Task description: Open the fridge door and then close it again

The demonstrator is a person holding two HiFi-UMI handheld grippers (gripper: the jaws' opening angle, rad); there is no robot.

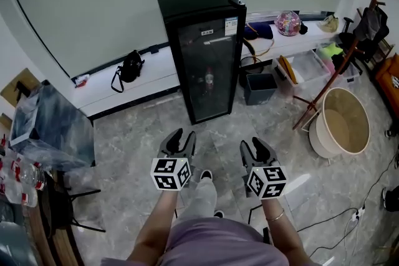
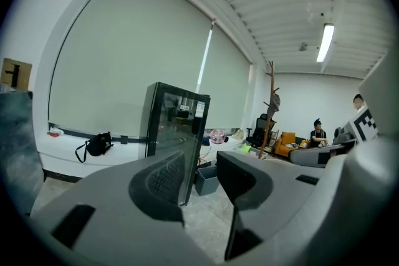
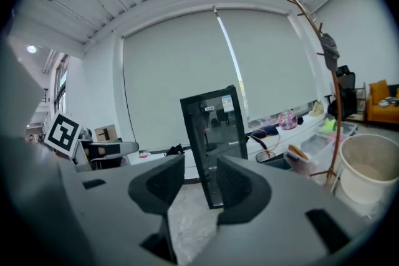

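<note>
Left gripper and right gripper both open and empty, well apart from the closed fridge

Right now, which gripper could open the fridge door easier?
Probably the right gripper: its open, empty jaws aim straight at the fridge door, while the left gripper aims a bit beside it. Both are far off, and I can't tell which side it opens.
</note>
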